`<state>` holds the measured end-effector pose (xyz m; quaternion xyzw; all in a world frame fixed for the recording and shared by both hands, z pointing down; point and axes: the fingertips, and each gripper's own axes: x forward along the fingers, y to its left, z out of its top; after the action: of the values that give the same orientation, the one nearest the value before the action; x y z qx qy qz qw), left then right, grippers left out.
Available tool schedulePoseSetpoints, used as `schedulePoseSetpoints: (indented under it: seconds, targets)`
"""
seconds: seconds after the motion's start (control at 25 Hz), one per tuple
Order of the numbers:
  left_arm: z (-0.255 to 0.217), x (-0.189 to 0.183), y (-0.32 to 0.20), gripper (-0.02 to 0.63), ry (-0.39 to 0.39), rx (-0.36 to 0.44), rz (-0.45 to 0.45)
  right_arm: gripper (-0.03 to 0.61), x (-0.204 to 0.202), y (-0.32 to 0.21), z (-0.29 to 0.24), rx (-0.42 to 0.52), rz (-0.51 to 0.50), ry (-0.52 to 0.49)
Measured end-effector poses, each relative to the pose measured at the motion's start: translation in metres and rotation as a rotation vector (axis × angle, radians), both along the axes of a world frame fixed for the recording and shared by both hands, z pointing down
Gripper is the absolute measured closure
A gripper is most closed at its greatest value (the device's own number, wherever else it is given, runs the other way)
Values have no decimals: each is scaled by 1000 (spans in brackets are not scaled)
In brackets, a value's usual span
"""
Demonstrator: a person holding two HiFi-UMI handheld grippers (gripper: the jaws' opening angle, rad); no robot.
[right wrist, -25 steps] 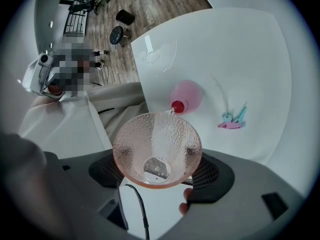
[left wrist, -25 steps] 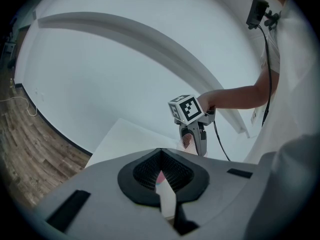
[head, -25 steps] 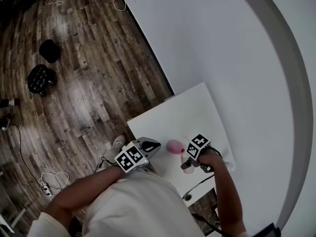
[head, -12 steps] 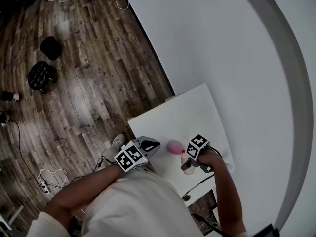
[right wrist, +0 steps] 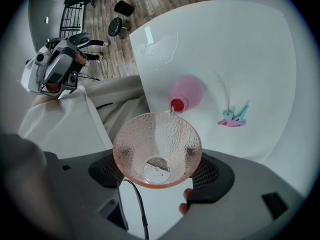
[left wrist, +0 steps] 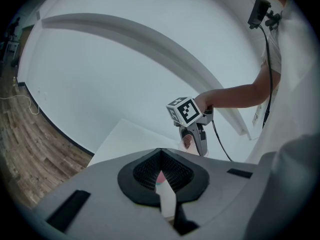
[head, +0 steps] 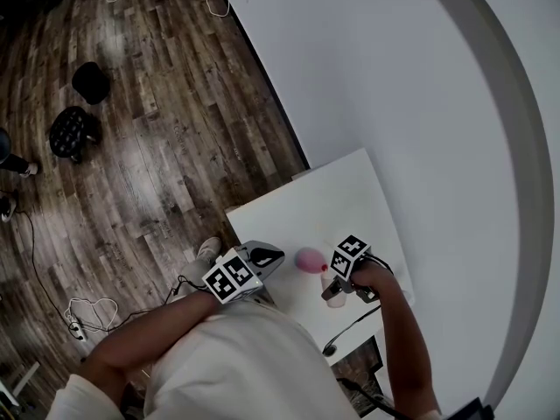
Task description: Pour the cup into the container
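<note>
My right gripper (right wrist: 158, 170) is shut on a pink dimpled cup (right wrist: 157, 134), tipped so that I look into its mouth. Only a few drops cling to the cup's bottom. Its far rim hangs just in front of the red mouth of a pink rounded container (right wrist: 186, 93), which stands on the white table (right wrist: 240, 49). In the head view the container (head: 308, 259) sits between both grippers. My left gripper (head: 262, 256) hovers at the table's near left edge, shut and holding nothing. From the left gripper view the right gripper (left wrist: 192, 136) and cup (left wrist: 187, 143) show ahead.
A small pink and teal object (right wrist: 232, 118) lies on the table right of the container. A wet patch (right wrist: 157, 46) glistens at the far corner. Black stools (head: 70, 134) and loose cables (head: 87, 318) are on the wooden floor to the left. A white wall (head: 394, 77) runs behind the table.
The right gripper with the cup has tipped very slightly. The left gripper and the container have stayed where they were.
</note>
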<state>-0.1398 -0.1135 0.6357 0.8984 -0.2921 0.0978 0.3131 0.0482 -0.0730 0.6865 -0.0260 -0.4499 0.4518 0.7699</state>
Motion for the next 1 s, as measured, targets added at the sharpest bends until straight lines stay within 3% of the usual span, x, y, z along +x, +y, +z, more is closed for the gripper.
schedulePoseSetpoints:
  seconds: [1.0]
  targets:
    - [8,0,6,603,-10,-6,-10,209,-1,-2,11,-120,-91,51]
